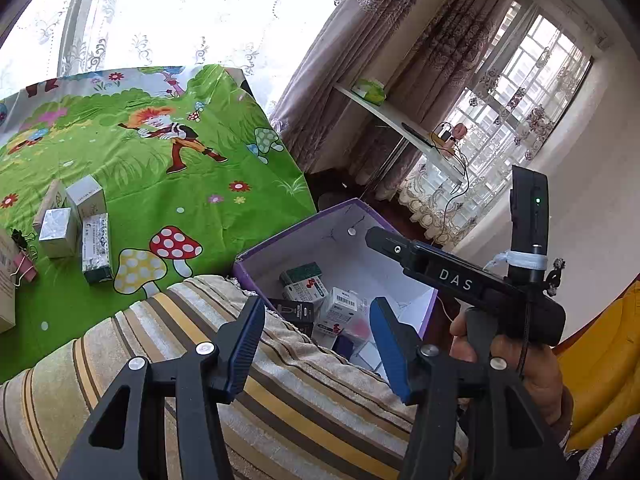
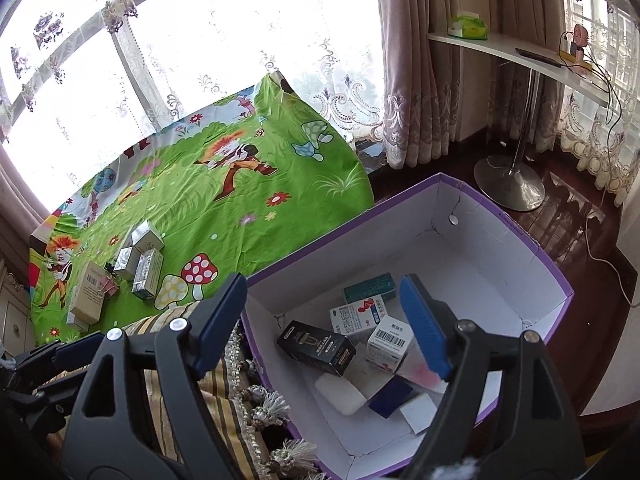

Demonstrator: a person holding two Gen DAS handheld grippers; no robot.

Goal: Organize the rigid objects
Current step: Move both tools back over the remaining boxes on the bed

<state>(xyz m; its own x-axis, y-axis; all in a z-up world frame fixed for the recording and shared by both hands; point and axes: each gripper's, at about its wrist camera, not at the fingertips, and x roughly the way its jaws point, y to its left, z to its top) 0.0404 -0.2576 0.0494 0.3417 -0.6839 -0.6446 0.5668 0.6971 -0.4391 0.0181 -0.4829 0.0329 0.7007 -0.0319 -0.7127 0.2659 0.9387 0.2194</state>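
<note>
A purple cardboard box (image 2: 532, 248) with a white inside stands on the floor and holds several small cartons, among them a black one (image 2: 316, 346) and a white barcoded one (image 2: 390, 342). It also shows in the left wrist view (image 1: 304, 236). My right gripper (image 2: 324, 320) is open and empty above the box. My left gripper (image 1: 318, 338) is open and empty over a striped cushion (image 1: 280, 384), near the box's edge. More cartons (image 1: 76, 224) lie on the green cartoon cloth (image 1: 160, 168), seen also in the right wrist view (image 2: 140, 264).
Binder clips (image 1: 24, 260) and a beige carton (image 2: 88, 294) lie by the cartons on the cloth. The right gripper's body and the hand holding it (image 1: 480, 292) are to the right of my left gripper. A white shelf on a metal stand (image 2: 516, 160) stands behind the box.
</note>
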